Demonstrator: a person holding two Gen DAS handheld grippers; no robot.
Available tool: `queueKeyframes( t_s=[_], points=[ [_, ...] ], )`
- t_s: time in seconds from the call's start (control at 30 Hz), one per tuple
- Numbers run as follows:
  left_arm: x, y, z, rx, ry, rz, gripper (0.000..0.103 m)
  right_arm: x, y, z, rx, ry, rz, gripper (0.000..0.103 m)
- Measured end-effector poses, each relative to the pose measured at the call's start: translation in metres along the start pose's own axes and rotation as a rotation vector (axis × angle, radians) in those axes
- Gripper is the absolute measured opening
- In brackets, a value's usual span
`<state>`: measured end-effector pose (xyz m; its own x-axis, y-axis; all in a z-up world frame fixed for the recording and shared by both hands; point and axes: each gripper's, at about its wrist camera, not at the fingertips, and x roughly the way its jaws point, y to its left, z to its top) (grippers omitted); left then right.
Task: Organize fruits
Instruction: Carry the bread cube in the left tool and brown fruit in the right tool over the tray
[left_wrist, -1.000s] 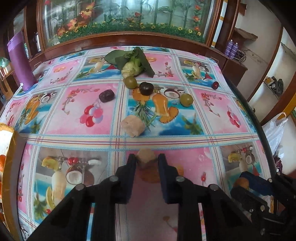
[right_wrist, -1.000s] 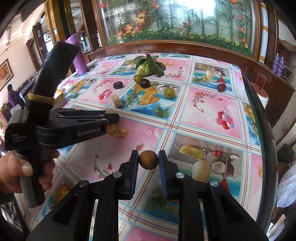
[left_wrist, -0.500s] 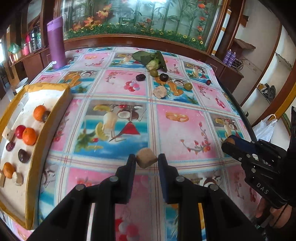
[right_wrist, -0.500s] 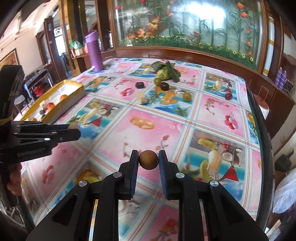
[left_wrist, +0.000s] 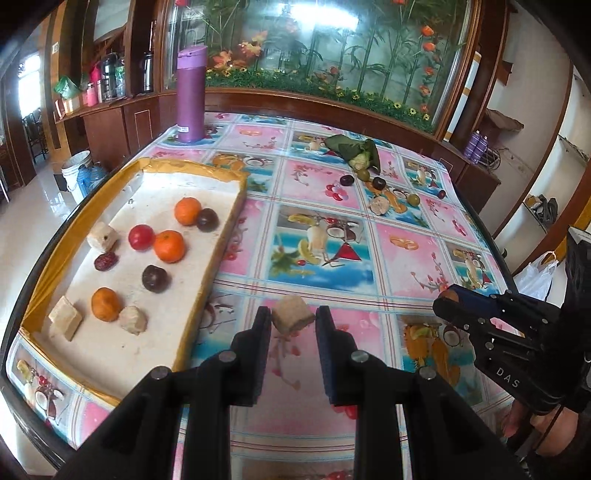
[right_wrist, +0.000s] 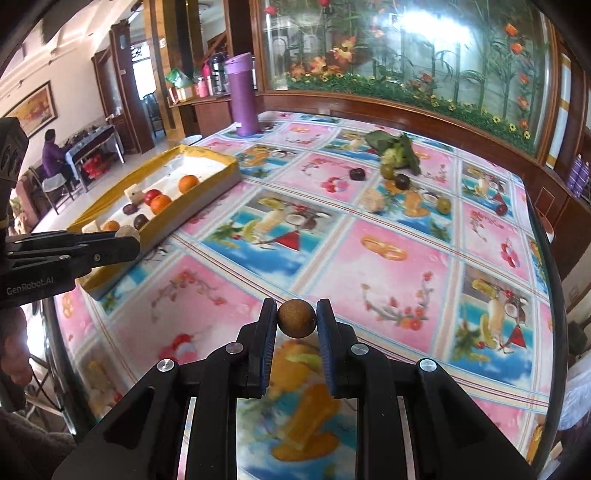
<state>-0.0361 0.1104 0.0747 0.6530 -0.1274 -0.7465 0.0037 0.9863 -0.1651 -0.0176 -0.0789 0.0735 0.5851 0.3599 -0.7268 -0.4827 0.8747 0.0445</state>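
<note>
My left gripper (left_wrist: 292, 318) is shut on a beige fruit chunk (left_wrist: 291, 316), held above the tablecloth just right of the yellow-rimmed tray (left_wrist: 221, 236). The tray holds several fruits: oranges (left_wrist: 168, 246), a red one (left_wrist: 141, 237), dark plums (left_wrist: 154, 278) and pale chunks (left_wrist: 132, 319). My right gripper (right_wrist: 296, 318) is shut on a small brown round fruit (right_wrist: 296, 318) over the near part of the table; it also shows at the right in the left wrist view, right gripper (left_wrist: 448, 299). The left gripper (right_wrist: 125, 236) appears at the left edge of the right wrist view, beside the tray (right_wrist: 207, 199).
Far across the table lie a leafy green bunch (left_wrist: 356, 151), dark and green fruits (left_wrist: 378, 182) and another pale chunk (left_wrist: 380, 206). A purple flask (left_wrist: 191, 94) stands at the back left. The table's edge (right_wrist: 550, 295) runs down the right. A person sits in the distance (right_wrist: 51, 153).
Both grippers moved back and left from the fruit pile with their pieces still held. The tray has come into view and now lies close to the left gripper.
</note>
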Motion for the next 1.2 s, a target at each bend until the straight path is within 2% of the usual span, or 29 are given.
queueKeyframes(
  t_s=[0.47,0.8,0.97,1.2],
  points=[
    [-0.024,0.097,0.0,-0.121,-0.053,0.086,0.027,0.028,0.074,0.048,-0.081,-0.011,0.082,0.021],
    [-0.027,0.169,-0.009,-0.189,-0.03,0.171,0.027,0.057,0.11,0.081,-0.127,-0.01,0.137,0.021],
    [-0.023,0.184,-0.009,-0.187,-0.015,0.183,0.027,0.076,0.125,0.098,-0.154,-0.002,0.163,0.021],
    [-0.008,0.19,0.004,-0.169,-0.005,0.161,0.027,0.107,0.14,0.122,-0.181,0.017,0.193,0.021]
  ],
)
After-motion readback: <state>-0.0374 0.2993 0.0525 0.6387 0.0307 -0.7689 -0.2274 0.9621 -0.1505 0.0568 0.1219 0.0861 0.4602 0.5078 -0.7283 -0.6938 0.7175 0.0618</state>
